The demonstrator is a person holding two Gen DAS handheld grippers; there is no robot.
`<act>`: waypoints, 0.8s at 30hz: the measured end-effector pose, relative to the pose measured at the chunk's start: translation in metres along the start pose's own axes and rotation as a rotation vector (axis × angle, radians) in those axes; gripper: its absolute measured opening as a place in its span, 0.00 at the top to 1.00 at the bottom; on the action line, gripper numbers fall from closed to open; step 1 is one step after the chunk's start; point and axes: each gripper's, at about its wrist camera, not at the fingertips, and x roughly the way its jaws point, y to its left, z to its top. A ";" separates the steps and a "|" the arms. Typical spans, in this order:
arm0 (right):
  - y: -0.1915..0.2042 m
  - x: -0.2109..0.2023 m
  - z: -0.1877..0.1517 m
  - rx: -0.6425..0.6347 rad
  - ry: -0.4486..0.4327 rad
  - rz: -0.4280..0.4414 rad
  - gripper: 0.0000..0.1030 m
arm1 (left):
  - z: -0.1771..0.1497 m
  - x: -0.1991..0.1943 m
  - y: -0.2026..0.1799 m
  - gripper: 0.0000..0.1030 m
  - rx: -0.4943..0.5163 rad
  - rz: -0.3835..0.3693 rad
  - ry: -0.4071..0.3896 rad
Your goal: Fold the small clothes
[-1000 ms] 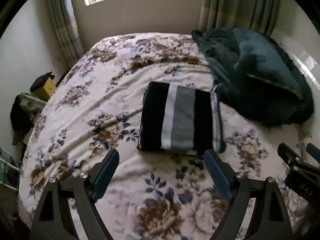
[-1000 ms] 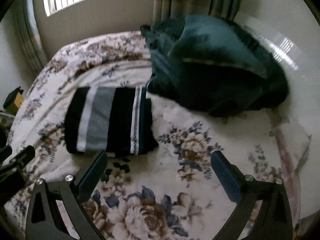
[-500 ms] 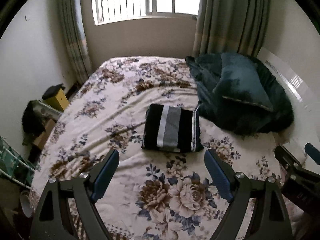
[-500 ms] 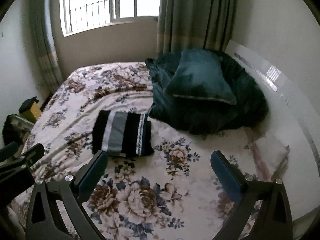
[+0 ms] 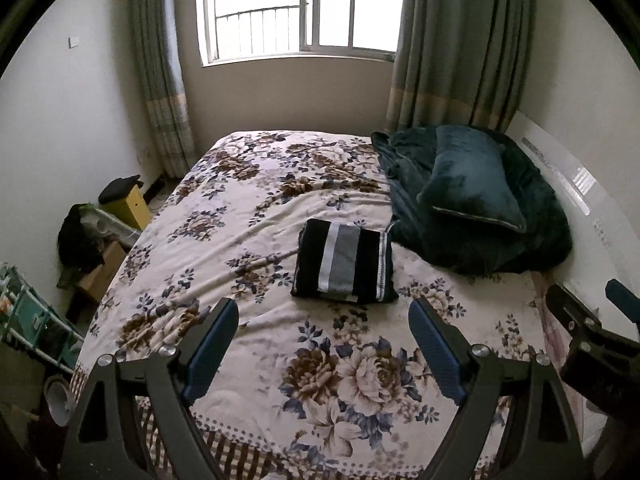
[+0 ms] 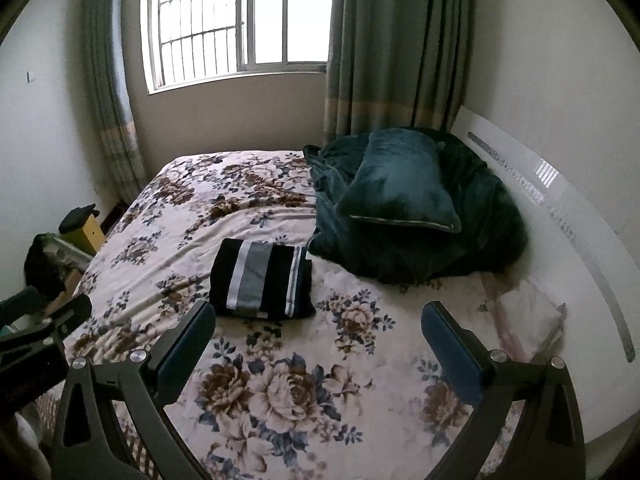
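A folded black garment (image 5: 344,266) with white and grey stripes lies flat in the middle of the floral bed (image 5: 240,216). It also shows in the right wrist view (image 6: 262,278). My left gripper (image 5: 324,340) is open and empty, held above the bed's near part, well back from the garment. My right gripper (image 6: 318,340) is open and empty, also back from the garment and to its right. The right gripper shows at the right edge of the left wrist view (image 5: 592,332).
A dark teal blanket with a pillow (image 5: 472,200) is heaped at the bed's right side against a white headboard (image 6: 560,208). A folded white cloth (image 6: 528,312) lies by it. Boxes and clutter (image 5: 100,232) stand on the floor at the left. A window and curtains are at the far wall.
Both grippers have pulled back and up from the folded garment, so it looks smaller and more of the room shows. Both stay open and empty.
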 end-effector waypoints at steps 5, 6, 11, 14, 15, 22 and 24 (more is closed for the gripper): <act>0.003 -0.009 0.000 -0.007 0.001 0.001 0.00 | 0.001 -0.008 0.003 0.00 -0.006 0.005 0.004; 0.003 -0.009 -0.001 -0.005 0.002 -0.002 0.00 | 0.001 -0.008 0.002 0.00 -0.005 0.009 0.005; -0.001 -0.013 0.010 -0.005 0.015 0.011 0.00 | 0.008 -0.011 -0.001 0.00 0.005 0.015 0.030; 0.000 -0.011 0.009 -0.007 0.017 0.013 0.00 | 0.011 -0.014 -0.003 0.00 0.003 0.011 0.033; 0.000 -0.011 0.008 -0.006 0.017 0.012 0.00 | 0.011 -0.014 -0.003 0.00 0.006 0.012 0.034; -0.004 -0.013 0.021 -0.006 0.014 0.018 0.00 | 0.015 -0.018 -0.008 0.00 0.016 0.006 0.032; -0.005 -0.012 0.022 -0.007 0.014 0.023 0.00 | 0.015 -0.017 -0.008 0.00 0.016 0.001 0.034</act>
